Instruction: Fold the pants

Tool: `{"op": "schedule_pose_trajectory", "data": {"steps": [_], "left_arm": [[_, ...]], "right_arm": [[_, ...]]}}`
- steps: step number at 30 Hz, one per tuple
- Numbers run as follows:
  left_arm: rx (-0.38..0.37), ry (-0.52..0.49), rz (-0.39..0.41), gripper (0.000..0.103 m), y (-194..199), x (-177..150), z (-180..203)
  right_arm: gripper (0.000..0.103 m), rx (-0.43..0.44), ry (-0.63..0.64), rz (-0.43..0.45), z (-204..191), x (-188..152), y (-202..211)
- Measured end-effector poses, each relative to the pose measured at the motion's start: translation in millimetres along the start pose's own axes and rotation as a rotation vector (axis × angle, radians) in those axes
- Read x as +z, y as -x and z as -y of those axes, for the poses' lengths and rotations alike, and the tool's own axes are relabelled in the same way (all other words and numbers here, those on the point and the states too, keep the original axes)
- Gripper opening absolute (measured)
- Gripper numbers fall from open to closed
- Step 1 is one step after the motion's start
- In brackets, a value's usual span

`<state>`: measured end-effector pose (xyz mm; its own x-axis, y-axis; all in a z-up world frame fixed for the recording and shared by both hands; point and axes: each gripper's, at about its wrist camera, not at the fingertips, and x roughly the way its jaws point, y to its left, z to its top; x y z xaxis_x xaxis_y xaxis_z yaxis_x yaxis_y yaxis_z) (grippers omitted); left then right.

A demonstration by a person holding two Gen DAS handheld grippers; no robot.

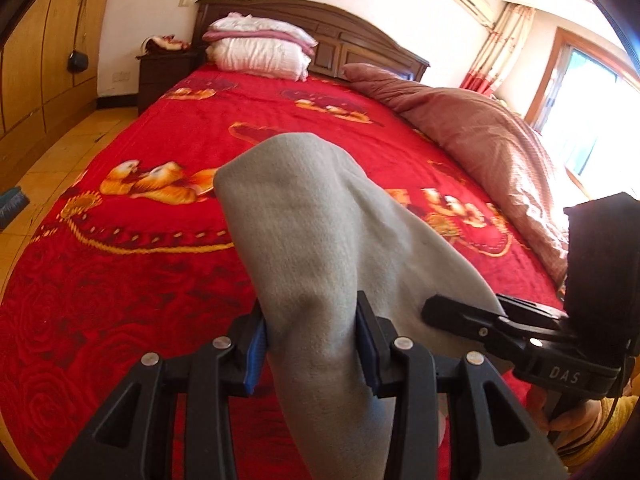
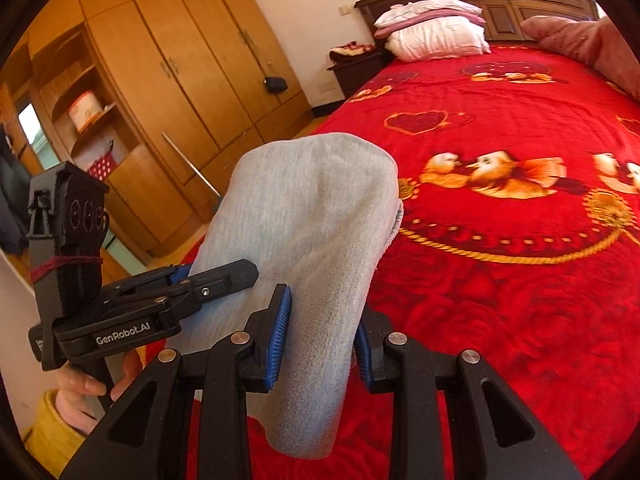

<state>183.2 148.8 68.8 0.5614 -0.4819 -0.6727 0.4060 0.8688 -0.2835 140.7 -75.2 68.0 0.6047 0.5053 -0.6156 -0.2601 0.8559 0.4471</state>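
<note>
A bedroom with a red bedspread (image 1: 160, 264) filling the frame: grey pants (image 1: 304, 240) hang bunched at centre, pinched by the left hand-held gripper (image 1: 310, 344) and right hand-held gripper (image 2: 320, 340). Likely carrying; next, lay them flat on the bed.

Grey pants (image 1: 316, 232) hanging bunched in front of me, soft fleecy fabric, plain light grey, no pattern showing. I'm seeing them raised above red bedspread, not lying flat on it. Fabric draping over in rounded hump at top, folded layers falling downward past bottom of both views. In right wrist view pants (image 2: 308, 240) looking paler, bluish grey, with second layer's edge peeking out along right side. Waistband and leg ends not distinguishable.
</note>
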Motion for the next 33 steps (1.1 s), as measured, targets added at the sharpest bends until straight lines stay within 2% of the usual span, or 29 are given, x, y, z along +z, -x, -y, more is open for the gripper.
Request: {"op": "schedule_pose_trajectory", "data": {"steps": [2, 4, 6, 8, 11, 13, 15, 16, 18, 20, 22, 24, 25, 26, 29, 33], "left_arm": [[0.026, 0.010, -0.015, 0.042, -9, -4, -17], [0.107, 0.007, -0.052, 0.043, -22, -11, -33], [0.133, 0.020, -0.095, 0.049, -33, -19, -45], [0.118, 0.068, -0.071, 0.054, -28, -26, -53], [0.152, 0.094, -0.035, 0.056, -10, -24, -52], [0.195, 0.083, 0.013, 0.055, 8, -20, -43], [0.194, 0.076, 0.064, 0.052, 22, -17, -36], [0.196, 0.072, 0.080, 0.050, 27, -14, -32], [0.192, 0.061, 0.081, 0.037, 25, -7, -26], [0.184, 0.059, 0.056, 0.033, 12, -4, -22], [0.173, 0.065, 0.006, 0.025, -4, -6, -21], [0.233, 0.048, -0.046, 0.025, -21, -11, -21], [0.274, 0.032, -0.072, 0.025, -31, -13, -23], [0.270, 0.034, -0.085, 0.027, -36, -15, -25], [0.244, 0.083, -0.095, 0.028, -37, -15, -33], [0.262, 0.094, -0.089, 0.029, -29, -15, -27]], "right_arm": [[0.027, -0.011, 0.009, -0.020, -1, -3, -17], [0.027, -0.049, 0.025, -0.043, -1, -4, -31], [0.027, -0.063, 0.031, -0.063, 3, -9, -38], [0.027, -0.076, 0.038, -0.076, 7, -12, -37], [0.027, -0.093, 0.045, -0.076, 7, -11, -26], [0.027, -0.108, 0.062, -0.048, 0, -9, -13], [0.027, -0.103, 0.077, -0.012, -7, -5, -1], [0.027, -0.085, 0.083, 0.003, -12, -4, 4], [0.027, -0.044, 0.102, -0.002, -24, -2, 5], [0.027, -0.009, 0.118, -0.032, -30, -4, -1], [0.027, -0.024, 0.135, -0.068, -32, -10, -11], [0.025, -0.067, 0.143, -0.126, -25, -18, -25], [0.019, -0.080, 0.139, -0.148, -20, -22, -31], [0.011, -0.087, 0.134, -0.157, -15, -24, -34], [0.009, -0.064, 0.100, -0.148, -3, -25, -31], [0.010, -0.041, 0.070, -0.160, 2, -25, -23]]}}
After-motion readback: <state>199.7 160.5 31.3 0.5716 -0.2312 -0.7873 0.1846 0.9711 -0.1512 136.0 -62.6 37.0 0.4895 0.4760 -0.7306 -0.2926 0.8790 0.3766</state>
